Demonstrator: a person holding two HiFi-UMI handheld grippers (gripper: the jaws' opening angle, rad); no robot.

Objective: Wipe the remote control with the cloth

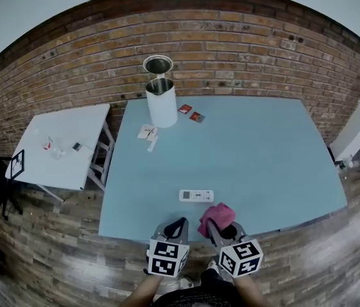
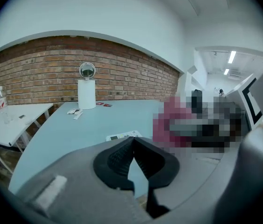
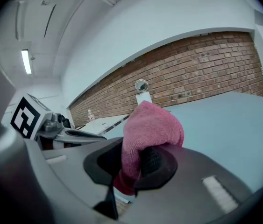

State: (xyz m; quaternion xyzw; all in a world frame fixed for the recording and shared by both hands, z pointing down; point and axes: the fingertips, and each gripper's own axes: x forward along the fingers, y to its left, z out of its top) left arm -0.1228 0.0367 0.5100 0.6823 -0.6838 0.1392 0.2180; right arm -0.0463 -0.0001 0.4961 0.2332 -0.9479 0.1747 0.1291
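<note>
Both near the white rectangular remote control (image 1: 196, 195): left gripper (image 2: 132, 141) jaws together, right gripper (image 3: 133, 158) clamped on crumpled pink cloth (image 3: 152, 125) (beyond, white cylindrical bin (image 1: 161, 102), contents unseen).

Blue table (image 1: 263, 152) bears remote control (image 1: 196, 196); white bin (image 1: 162, 104); red cards (image 1: 185, 109).

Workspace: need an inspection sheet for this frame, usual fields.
Surface: blue table, flat.
Job's things: remote control lies near the table's front edge, nothing touching it; pink cloth held just right of it.
Clutter: white bin with lid up, two red packets, paper slips, all at the far end.
Grippers: left gripper shut, nothing in it; right gripper shut on the cloth.
Cables: nothing seen.
Surroundings: brick wall, white side table with small items at left, wood floor.
</note>
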